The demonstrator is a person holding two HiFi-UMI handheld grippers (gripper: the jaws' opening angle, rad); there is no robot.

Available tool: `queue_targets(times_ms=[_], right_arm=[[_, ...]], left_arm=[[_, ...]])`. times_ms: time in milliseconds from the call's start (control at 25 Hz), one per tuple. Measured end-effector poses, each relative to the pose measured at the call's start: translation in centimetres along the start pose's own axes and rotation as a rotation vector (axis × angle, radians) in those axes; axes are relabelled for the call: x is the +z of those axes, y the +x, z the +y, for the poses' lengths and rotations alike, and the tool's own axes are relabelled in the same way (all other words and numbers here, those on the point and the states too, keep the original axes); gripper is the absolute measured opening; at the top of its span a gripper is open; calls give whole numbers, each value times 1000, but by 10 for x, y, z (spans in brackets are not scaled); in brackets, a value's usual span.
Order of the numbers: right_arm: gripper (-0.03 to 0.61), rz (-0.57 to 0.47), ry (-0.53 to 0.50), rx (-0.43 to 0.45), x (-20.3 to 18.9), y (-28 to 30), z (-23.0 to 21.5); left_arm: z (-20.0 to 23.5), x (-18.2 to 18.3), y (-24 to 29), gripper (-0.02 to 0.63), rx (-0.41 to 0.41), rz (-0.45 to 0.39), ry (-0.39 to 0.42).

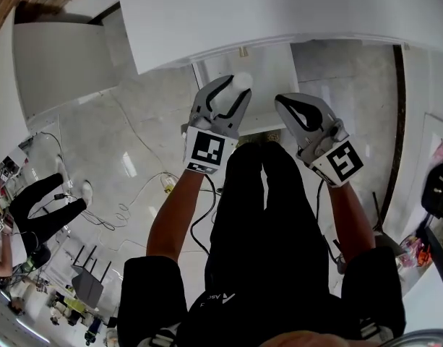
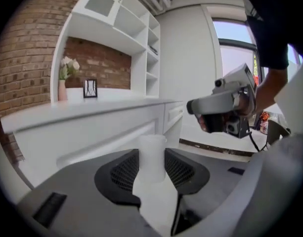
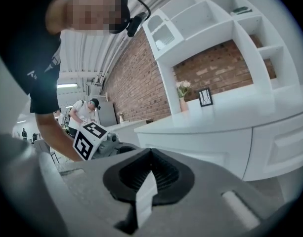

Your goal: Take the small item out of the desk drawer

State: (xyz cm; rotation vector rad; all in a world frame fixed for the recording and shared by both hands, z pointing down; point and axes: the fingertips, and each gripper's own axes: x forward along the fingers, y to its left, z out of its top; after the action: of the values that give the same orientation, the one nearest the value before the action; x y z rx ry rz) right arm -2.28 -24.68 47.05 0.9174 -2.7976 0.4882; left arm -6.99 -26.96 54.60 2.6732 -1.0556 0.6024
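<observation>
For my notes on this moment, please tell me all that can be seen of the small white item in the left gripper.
The small white item is a matte, plastic-looking cylinder with a flat top. It stands upright in the left gripper, which presses on both its sides and holds it in the air. Nothing else touches it.

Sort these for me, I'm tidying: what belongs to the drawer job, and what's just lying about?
Job: small white cylinder, left hand-held gripper holding it, white desk.
Lying about: flower vase, picture frame, floor cables.
</observation>
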Motion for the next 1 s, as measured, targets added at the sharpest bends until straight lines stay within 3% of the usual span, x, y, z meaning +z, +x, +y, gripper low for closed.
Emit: queue_targets(times_ms=[160, 320, 480, 720, 1000], right_arm=[[0, -81, -5, -2, 60, -17, 18], [0, -146, -5, -2, 119, -41, 43], [0, -229, -76, 8, 171, -66, 56], [0, -276, -149, 40, 231, -109, 72], [0, -381, -186, 69, 293, -146, 95]], left_arm=[[-6, 83, -42, 160, 16, -150, -18], [-17, 153, -91, 160, 35, -235, -65], [-30, 214, -133, 160, 61, -317, -67], [-58, 287, -178, 160, 96, -391, -15], [-83, 347, -218, 160, 112, -474, 19]])
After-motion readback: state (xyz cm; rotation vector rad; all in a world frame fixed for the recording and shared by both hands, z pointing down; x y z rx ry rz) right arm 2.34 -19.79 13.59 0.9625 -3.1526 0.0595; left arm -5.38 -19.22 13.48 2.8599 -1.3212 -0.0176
